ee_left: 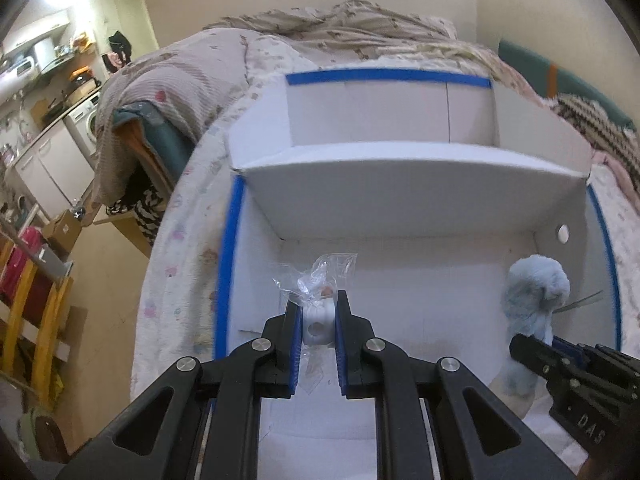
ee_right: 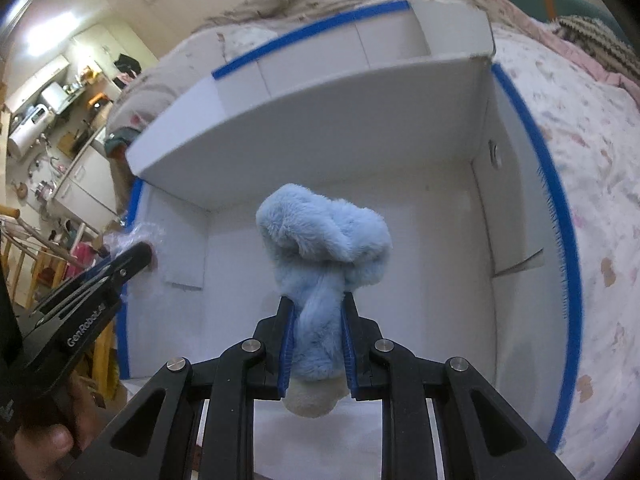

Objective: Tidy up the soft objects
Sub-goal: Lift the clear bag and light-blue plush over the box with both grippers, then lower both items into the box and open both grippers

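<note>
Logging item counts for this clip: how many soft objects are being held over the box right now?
2. A small white toy in a clear plastic bag sits in the left gripper; a fluffy blue plush sits in the right gripper. Both are above the white box; parts of its floor are hidden.

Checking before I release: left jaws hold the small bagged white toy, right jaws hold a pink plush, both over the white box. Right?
Not quite: the plush in the right gripper is light blue, as the right wrist view shows. The left gripper does hold the bagged white toy over the white box.
</note>
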